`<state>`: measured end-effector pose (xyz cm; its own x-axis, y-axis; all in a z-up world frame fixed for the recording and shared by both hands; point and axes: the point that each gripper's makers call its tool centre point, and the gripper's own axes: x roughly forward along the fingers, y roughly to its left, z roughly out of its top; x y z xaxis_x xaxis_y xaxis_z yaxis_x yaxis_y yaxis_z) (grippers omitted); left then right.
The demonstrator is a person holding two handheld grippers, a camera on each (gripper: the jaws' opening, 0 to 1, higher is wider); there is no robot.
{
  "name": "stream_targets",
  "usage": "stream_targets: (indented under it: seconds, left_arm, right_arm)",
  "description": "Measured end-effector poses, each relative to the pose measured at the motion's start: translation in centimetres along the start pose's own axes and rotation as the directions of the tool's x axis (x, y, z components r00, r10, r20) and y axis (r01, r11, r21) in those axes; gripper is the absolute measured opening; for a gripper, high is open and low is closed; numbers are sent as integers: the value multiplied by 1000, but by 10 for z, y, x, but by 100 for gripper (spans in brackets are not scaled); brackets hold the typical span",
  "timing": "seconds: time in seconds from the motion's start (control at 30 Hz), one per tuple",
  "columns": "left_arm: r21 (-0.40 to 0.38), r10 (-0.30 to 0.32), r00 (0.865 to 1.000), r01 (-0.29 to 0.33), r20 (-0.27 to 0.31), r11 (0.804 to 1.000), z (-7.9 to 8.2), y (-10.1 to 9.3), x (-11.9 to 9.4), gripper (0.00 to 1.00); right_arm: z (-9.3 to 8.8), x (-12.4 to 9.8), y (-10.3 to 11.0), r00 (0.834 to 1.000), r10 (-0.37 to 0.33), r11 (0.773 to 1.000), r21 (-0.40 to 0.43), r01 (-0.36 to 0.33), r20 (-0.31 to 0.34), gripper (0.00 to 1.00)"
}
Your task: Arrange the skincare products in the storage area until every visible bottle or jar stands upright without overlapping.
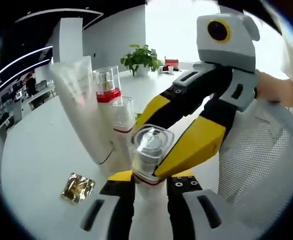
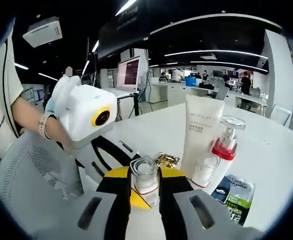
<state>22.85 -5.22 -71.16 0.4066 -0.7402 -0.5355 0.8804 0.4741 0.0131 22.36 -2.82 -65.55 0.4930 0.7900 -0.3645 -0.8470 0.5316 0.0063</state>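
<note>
Both grippers, left (image 1: 149, 182) and right (image 2: 145, 192), pinch the clear-capped bottle (image 1: 149, 150) just beside the white tube (image 1: 81, 100) on the desk (image 1: 31, 165); lower it plumb, release one gripper first

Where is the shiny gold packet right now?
In the left gripper view the gold packet lies flat on the white table, left of the left gripper and in front of the tall white tube.

Yellow-black gripper (image 1: 150, 186), white housing; person wears printed white shirt (image 2: 1, 95).
</note>
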Motion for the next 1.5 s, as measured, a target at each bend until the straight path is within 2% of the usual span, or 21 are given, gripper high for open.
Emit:
stream_targets:
  seconds: [0.23,0.47,0.57,0.7,0.83,1.0,1.2,1.37,1.5]
  left_arm:
    - [-13,-4,1000,4,6,1000,-1,0,0,24]
    - [27,-9,1000,9,15,1000,0,-1,1,24]
    - [63,2,1000,-2,2,998,-3,1,2,25]
    - [72,-2,1000,3,-19,997,-6,-1,3,26]
    - [66,11,999,-9,-30,998,-8,3,2,33]
    - [58,3,999,0,-52,998,-12,1,1,31]
    - [94,24,996,-16,-83,995,-16,3,-2,29]
    - [78,19,995,-11,-101,997,-19,2,-3,29]
    - [27,19,993,-16,-114,1000,-23,6,-5,27]
  right_arm:
    - [0,-1,1,1000,3,999,39,-3,6,21]
    - [-3,-1,0,1000,10,997,78,-10,1,23]
    - [-7,0,2,1000,16,997,73,-14,-21,25]
    - [-8,1,3,1000,14,997,78,-12,-24,26]
    - [-10,1,0,999,7,996,93,-4,-32,29]
    - [-17,-1,0,998,6,996,91,0,-66,31]
    - [-23,-2,0,996,7,995,97,3,-94,34]
    - [-31,-1,6,989,25,998,67,-15,-146,35]
    - [-38,-4,3,984,13,997,71,0,-179,39]
